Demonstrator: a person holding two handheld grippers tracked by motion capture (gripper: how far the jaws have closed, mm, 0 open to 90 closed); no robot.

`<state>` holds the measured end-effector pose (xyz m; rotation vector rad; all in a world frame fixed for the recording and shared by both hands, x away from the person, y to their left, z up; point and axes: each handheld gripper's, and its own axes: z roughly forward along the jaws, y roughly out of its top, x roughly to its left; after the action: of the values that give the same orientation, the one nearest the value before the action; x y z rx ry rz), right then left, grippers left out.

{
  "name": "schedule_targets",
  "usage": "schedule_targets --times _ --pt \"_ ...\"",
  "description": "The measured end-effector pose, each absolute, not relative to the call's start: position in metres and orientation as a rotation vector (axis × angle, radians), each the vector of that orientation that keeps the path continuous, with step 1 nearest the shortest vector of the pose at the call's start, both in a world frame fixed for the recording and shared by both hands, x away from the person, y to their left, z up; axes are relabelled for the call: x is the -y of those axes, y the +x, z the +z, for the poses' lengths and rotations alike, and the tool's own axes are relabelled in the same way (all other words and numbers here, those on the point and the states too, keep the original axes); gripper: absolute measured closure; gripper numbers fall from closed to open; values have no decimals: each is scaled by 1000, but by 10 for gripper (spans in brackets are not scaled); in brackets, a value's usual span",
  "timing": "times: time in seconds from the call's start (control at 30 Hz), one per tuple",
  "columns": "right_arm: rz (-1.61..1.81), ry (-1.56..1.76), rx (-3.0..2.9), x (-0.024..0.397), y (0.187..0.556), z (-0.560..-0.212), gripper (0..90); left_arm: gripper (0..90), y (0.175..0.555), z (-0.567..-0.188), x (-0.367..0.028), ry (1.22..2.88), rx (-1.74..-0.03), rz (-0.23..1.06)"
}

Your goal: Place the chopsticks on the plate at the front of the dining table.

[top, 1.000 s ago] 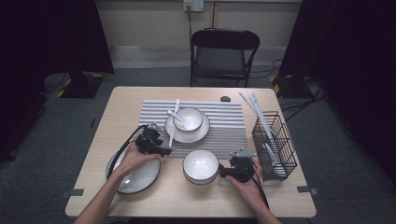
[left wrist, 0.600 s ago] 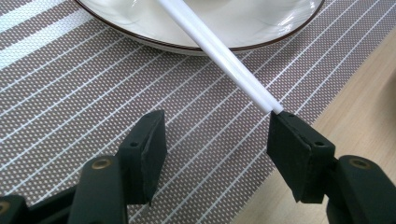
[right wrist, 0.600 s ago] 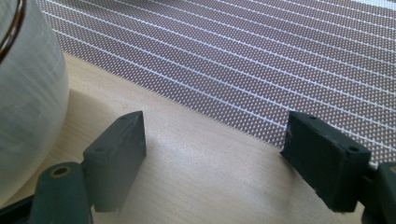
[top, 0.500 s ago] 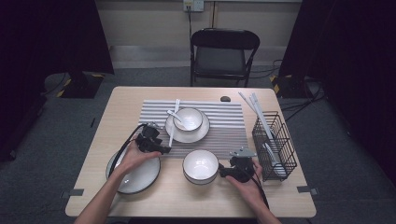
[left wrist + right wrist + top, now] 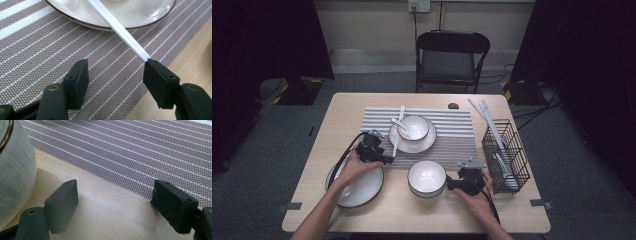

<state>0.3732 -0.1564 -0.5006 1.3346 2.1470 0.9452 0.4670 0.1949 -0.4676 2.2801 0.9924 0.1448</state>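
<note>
A pair of white chopsticks (image 5: 397, 131) lies on the striped placemat (image 5: 452, 142), left of a saucer (image 5: 427, 142) that carries a small bowl (image 5: 416, 126) and a spoon (image 5: 399, 124). My left gripper (image 5: 387, 159) sits at their near end. In the left gripper view it (image 5: 116, 62) is open, and the chopsticks (image 5: 120, 28) end right at the tip of its right-hand jaw, not between the pads. My right gripper (image 5: 452, 184) rests low on the wood beside a white bowl (image 5: 427, 177). Its jaws (image 5: 115, 183) are open on bare table, with the bowl (image 5: 15, 170) just off to their left.
A large dark-rimmed plate (image 5: 362, 187) lies at the front left under the left hand. A black wire basket (image 5: 507, 155) with white utensils stands at the right edge. A black folding chair (image 5: 447, 55) stands behind the table. A small dark object (image 5: 453, 106) lies near the far edge.
</note>
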Motion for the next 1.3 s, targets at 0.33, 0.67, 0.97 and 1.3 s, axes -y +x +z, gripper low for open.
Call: schedule_targets --times 0.33,0.67,0.97,1.3 --pt "945 1335 -2146 156 373 -501 204 428 466 -459 -208 2253 -1008 152" --pt "945 1334 -2147 156 373 -501 204 397 469 -467 -199 2289 -996 140" --pt "945 1336 -2146 156 373 -501 204 383 470 -467 -200 2285 -991 124" --pt "945 1334 -2147 156 373 -501 204 394 471 -457 -212 2223 -1048 158"
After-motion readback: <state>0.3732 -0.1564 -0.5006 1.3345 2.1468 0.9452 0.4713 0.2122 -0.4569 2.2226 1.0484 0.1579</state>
